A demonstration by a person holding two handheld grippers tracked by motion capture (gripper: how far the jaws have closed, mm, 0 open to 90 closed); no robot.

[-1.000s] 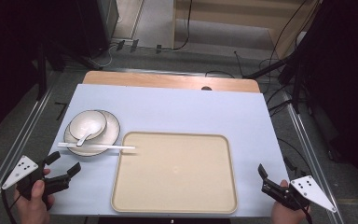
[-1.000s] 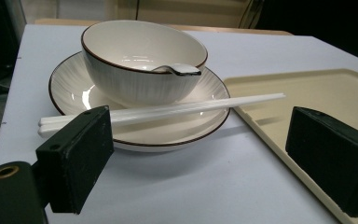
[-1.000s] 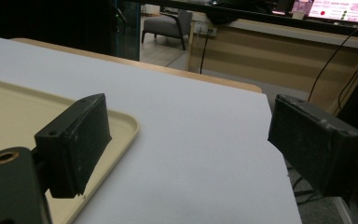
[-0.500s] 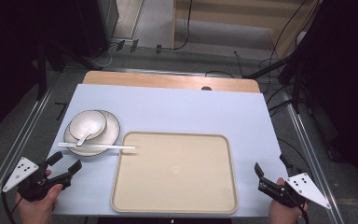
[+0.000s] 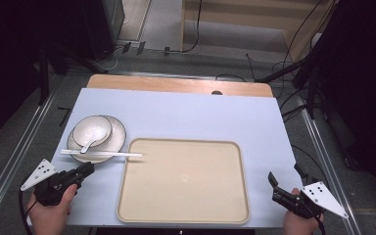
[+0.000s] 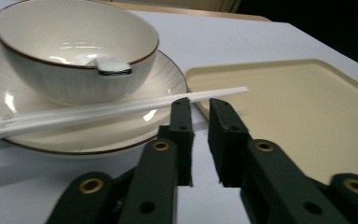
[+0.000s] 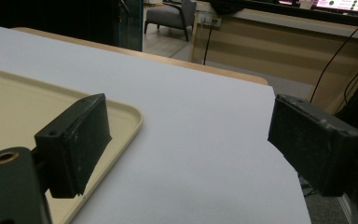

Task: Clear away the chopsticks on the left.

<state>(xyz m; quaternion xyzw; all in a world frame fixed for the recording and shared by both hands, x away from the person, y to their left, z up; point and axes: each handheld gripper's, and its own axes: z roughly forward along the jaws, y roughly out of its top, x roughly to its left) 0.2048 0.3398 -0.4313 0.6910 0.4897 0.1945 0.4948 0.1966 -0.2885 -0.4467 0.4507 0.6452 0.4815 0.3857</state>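
- the left tool lay low on the tabletop, near its left front corner, just short of the plate; its jaws had just been closing and stood narrow, a thin gap between the pads, with nothing between them.
- the white chopsticks lay across the near rim of the plate, their tips reaching over the left edge of the beige tray; in the left gripper view the chopsticks crossed just beyond the pad tips, apart from them.
- the bowl sat on the plate with a white spoon resting in it; the bowl stood behind the chopsticks in the line of approach.
- the right tool rested at the right front corner, its jaws wide and empty, well apart from the crockery.
- judgement: the step in hand appeared to be a reach for the chopsticks. with the jaws this narrow, the tool probably had to reopen before going on, or the pads might push the sticks off the rim.
- advice: the approach would best be kept low and square to the sticks, gripping both near the middle of their length, so that they lift level and together.
- risk: a grip at the tips might let the pair splay or roll; too deep a reach might knock the plate or bowl.
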